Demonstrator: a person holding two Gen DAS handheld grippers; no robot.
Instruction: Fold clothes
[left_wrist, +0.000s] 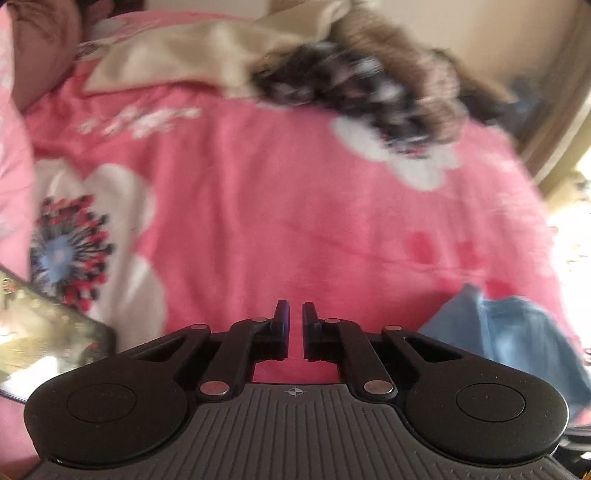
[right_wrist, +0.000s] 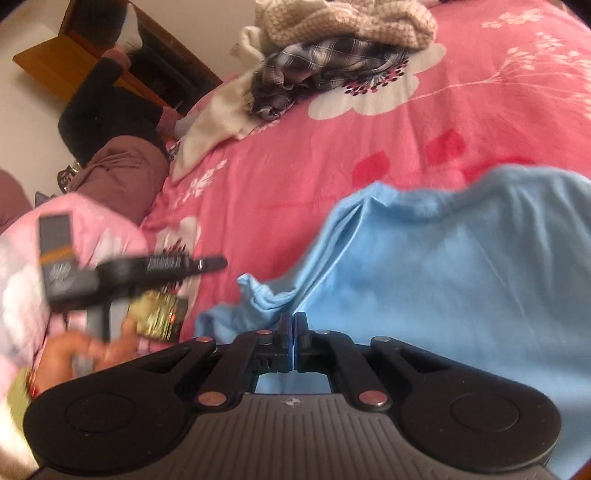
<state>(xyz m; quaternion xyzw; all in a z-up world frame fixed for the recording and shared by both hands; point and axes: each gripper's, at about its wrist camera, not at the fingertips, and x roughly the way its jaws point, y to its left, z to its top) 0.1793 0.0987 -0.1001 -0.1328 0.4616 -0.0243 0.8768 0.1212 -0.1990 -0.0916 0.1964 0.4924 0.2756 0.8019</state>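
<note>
A pink floral bedspread (right_wrist: 369, 122) fills both views, with a heap of unfolded clothes (right_wrist: 332, 62) at its far side. The light blue garment (right_wrist: 461, 266) lies crumpled just ahead of the right gripper (right_wrist: 293, 321); it looks thin, soft and limp, best pinched at a hem or corner. Both the right gripper and the left gripper (left_wrist: 296, 314) are closed on nothing. Blur hides detail in the left view.

A pink bedspread (right_wrist: 369, 155) printed with large white flowers, red-and-black stamens and red hearts covers the bed. On it lie a plain sky-blue garment (right_wrist: 461, 266), a grey-and-white plaid shirt (right_wrist: 321, 66), a beige knitted sweater (right_wrist: 351, 18) and a cream cloth (right_wrist: 218, 118). Both the left hand-held gripper (left_wrist: 296, 317) and the right hand-held gripper (right_wrist: 293, 325) are black with silver rivets.
</note>
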